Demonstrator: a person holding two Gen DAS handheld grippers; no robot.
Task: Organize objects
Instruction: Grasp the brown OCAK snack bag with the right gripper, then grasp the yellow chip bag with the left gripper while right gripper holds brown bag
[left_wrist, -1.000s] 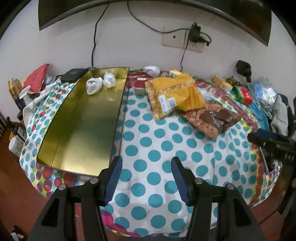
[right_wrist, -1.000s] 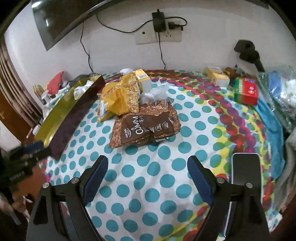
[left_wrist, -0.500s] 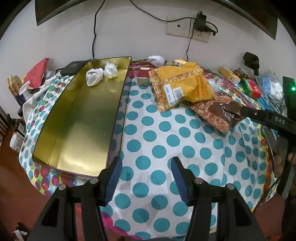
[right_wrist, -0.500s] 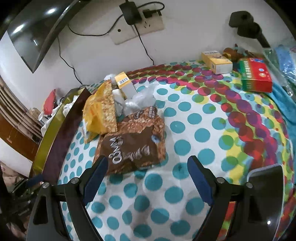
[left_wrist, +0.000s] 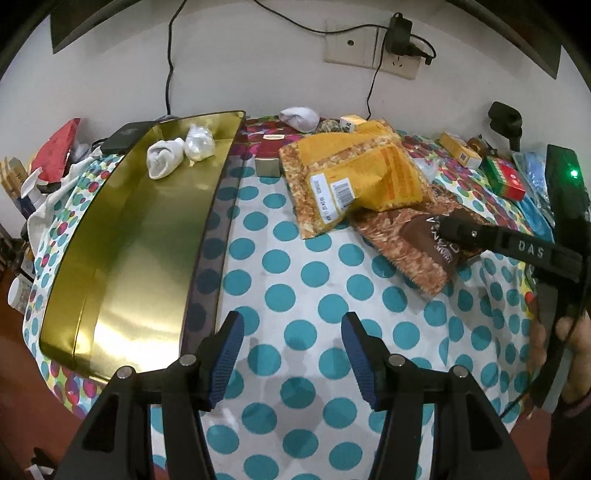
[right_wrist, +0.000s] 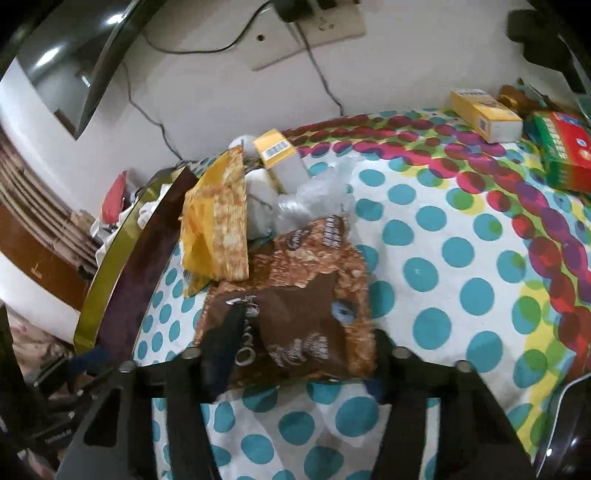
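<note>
Brown bag (right_wrist: 295, 314), 1 of 2 snack bags w/ the yellow bag (left_wrist: 354, 177) overlapping its far end, lay on the dotted cloth (left_wrist: 295, 266) right of the gold tray (left_wrist: 122, 251) holding 2 white wads (left_wrist: 181, 155), right gripper (right_wrist: 291, 354) jaws just closing across it, pad contact unclear, left gripper (left_wrist: 291, 354) jaws apart, nothing between.

Black hand-held gripper (left_wrist: 291, 354), blue ribbed pads (left_wrist: 229, 360), silver screws.

A lived-in home room, polka-dot tablecloth (left_wrist: 295, 258) over a cluttered table, snack packets (left_wrist: 354, 177), rolled socks (left_wrist: 164, 160), wall socket with plugged charger (left_wrist: 397, 31), wall-mounted television (right_wrist: 74, 55)
</note>
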